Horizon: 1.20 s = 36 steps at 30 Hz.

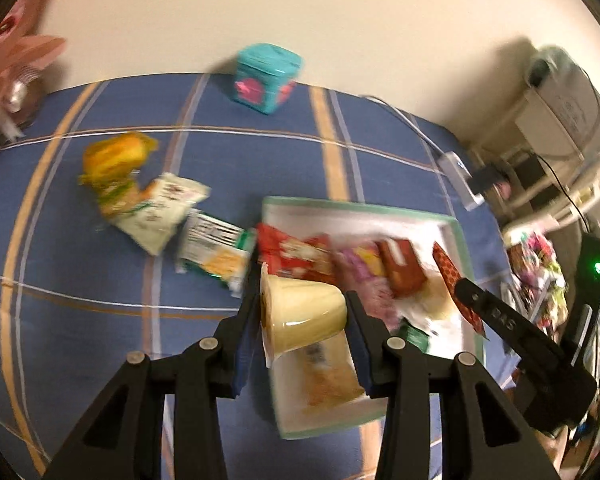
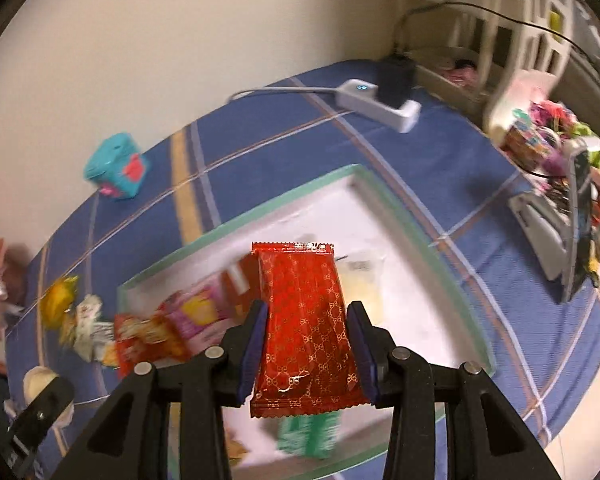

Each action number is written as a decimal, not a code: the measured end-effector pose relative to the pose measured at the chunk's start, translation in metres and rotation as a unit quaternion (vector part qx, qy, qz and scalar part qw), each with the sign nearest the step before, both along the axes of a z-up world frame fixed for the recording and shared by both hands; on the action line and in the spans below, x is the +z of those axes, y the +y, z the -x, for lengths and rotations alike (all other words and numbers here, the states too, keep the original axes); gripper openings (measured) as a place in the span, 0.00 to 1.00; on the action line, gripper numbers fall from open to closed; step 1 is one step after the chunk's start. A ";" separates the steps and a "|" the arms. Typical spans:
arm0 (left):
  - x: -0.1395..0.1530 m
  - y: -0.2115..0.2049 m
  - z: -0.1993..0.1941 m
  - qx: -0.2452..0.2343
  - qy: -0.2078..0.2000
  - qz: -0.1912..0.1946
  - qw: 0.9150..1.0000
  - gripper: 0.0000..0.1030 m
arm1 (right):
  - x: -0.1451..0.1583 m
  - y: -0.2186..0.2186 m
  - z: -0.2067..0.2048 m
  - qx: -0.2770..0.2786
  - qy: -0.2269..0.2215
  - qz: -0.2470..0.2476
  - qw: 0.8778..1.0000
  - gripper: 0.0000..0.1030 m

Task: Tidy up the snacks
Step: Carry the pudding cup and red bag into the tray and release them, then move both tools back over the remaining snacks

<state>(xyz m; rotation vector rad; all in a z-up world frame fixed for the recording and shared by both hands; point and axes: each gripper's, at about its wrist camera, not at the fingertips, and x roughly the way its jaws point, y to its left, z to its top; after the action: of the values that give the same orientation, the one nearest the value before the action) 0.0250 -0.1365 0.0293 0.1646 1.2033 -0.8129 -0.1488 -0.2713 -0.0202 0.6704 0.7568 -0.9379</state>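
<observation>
Your left gripper (image 1: 302, 308) is clenched on a pale yellow plastic pudding cup (image 1: 300, 314). The cup lies on its side between the blue pads, its foil lid facing the left finger. It hangs above the near left edge of the shallow white tray with a green rim (image 1: 458, 236).

Your right gripper (image 2: 308, 334) is clenched on a flat red foil snack packet with a gold pattern (image 2: 306, 320). The packet stands lengthwise between the pads, its crimped end pointing away from you. It hangs above the tray's middle.

The tray rests on the blue plaid cloth (image 1: 100, 280). Inside it lie:
- a red-and-white snack bag (image 1: 296, 256), overlapping the left rim;
- a pink-and-yellow wrapper (image 1: 360, 268) beside it;
- a dark red packet (image 1: 404, 268);
- a pale sachet (image 2: 360, 284) near the middle;
- a green-and-white packet (image 2: 308, 434) at the near end.

Outside the tray, to its left, the cloth carries three loose snacks: a yellow-orange wrapped sweet (image 1: 116, 156), a white-and-green pouch (image 1: 156, 212) and a green-edged packet with a barcode (image 1: 216, 252), which lies just beside the rim.

A teal tin with pink motifs (image 1: 268, 78) stands at the cloth's far edge, near the wall. A white power strip (image 2: 376, 104) lies at the far right corner.
</observation>
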 end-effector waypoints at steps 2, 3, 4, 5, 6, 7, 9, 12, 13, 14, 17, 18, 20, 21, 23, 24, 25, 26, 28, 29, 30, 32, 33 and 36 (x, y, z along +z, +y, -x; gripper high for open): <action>-0.001 -0.011 0.011 -0.019 0.004 0.002 1.000 0.42 | -0.002 -0.005 0.009 -0.010 -0.001 -0.001 1.000 0.42; -0.003 -0.017 0.018 -0.030 0.006 0.000 1.000 0.42 | -0.003 -0.008 0.013 -0.013 -0.002 -0.002 1.000 0.42; -0.004 -0.022 0.024 -0.039 0.006 -0.002 0.999 0.42 | -0.005 -0.011 0.017 -0.017 -0.003 -0.004 1.000 0.42; -0.006 -0.026 0.028 -0.045 0.007 -0.004 0.999 0.42 | -0.008 -0.015 0.021 -0.023 -0.001 -0.006 1.000 0.42; -0.007 -0.030 0.033 -0.051 0.008 -0.005 0.999 0.42 | -0.012 -0.018 0.025 -0.029 0.002 -0.011 1.000 0.42; -0.009 -0.033 0.036 -0.054 0.010 -0.007 0.998 0.42 | -0.015 -0.020 0.028 -0.033 0.003 -0.016 0.999 0.42; -0.012 -0.039 0.042 -0.063 0.013 -0.010 0.998 0.42 | -0.020 -0.024 0.034 -0.038 -0.001 -0.025 0.999 0.42; -0.018 -0.045 0.048 -0.073 0.017 -0.012 0.997 0.42 | -0.025 -0.026 0.038 -0.048 0.001 -0.030 0.998 0.43; -0.020 -0.046 0.049 -0.074 0.019 -0.012 0.997 0.42 | -0.026 -0.026 0.038 -0.050 0.001 -0.032 0.998 0.44; -0.022 -0.047 0.049 -0.074 0.022 -0.012 0.997 0.42 | -0.028 -0.026 0.039 -0.052 -0.001 -0.035 0.998 0.44; -0.024 -0.048 0.049 -0.073 0.034 -0.009 0.997 0.42 | -0.034 -0.028 0.037 -0.050 0.002 -0.048 0.998 0.46; -0.024 -0.048 0.048 -0.072 0.034 -0.008 0.997 0.44 | -0.036 -0.028 0.037 -0.050 0.003 -0.050 0.997 0.49; -0.023 -0.047 0.047 -0.068 0.033 -0.009 0.997 0.49 | -0.036 -0.028 0.037 -0.052 0.005 -0.051 0.997 0.58; -0.023 -0.046 0.046 -0.065 0.033 -0.009 0.997 0.51 | -0.036 -0.028 0.037 -0.054 0.006 -0.050 0.997 0.60; -0.023 -0.043 0.042 -0.054 0.033 -0.014 0.998 0.51 | -0.036 -0.027 0.036 -0.055 0.009 -0.050 0.997 0.61; -0.024 -0.041 0.040 -0.046 0.031 -0.020 0.998 0.52 | -0.037 -0.026 0.035 -0.055 0.014 -0.048 0.997 0.62; -0.025 -0.038 0.036 -0.037 0.029 -0.026 0.999 0.56 | -0.036 -0.025 0.034 -0.054 0.017 -0.046 0.997 0.63; -0.025 -0.036 0.033 -0.028 0.027 -0.030 0.999 0.58 | -0.036 -0.023 0.032 -0.052 0.022 -0.042 0.998 0.66; -0.027 -0.028 0.023 -0.001 0.021 -0.045 0.999 0.64 | -0.033 -0.017 0.026 -0.042 0.028 -0.033 0.998 0.71; -0.028 -0.024 0.018 0.010 0.021 -0.049 0.999 0.64 | -0.031 -0.015 0.023 -0.036 0.030 -0.029 0.998 0.73; -0.029 -0.020 0.014 0.020 0.022 -0.051 0.998 0.65 | -0.029 -0.010 0.018 -0.026 0.033 -0.024 0.999 0.73; -0.031 -0.010 0.003 0.046 0.026 -0.054 0.997 0.67 | -0.025 -0.002 0.008 -0.010 0.036 -0.017 0.999 0.74; -0.031 -0.004 -0.004 0.059 0.026 -0.054 0.996 0.68 | -0.023 0.002 0.003 -0.002 0.038 -0.014 0.999 0.74; -0.027 0.011 -0.021 0.087 0.015 -0.056 0.995 0.71 | -0.013 0.019 -0.013 0.027 0.038 0.002 0.999 0.74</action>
<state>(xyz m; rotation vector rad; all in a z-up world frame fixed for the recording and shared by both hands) 0.0460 -0.1251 0.0025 0.1386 1.2731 -0.5986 -0.1358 -0.2525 -0.0335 0.6095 0.8369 -0.9190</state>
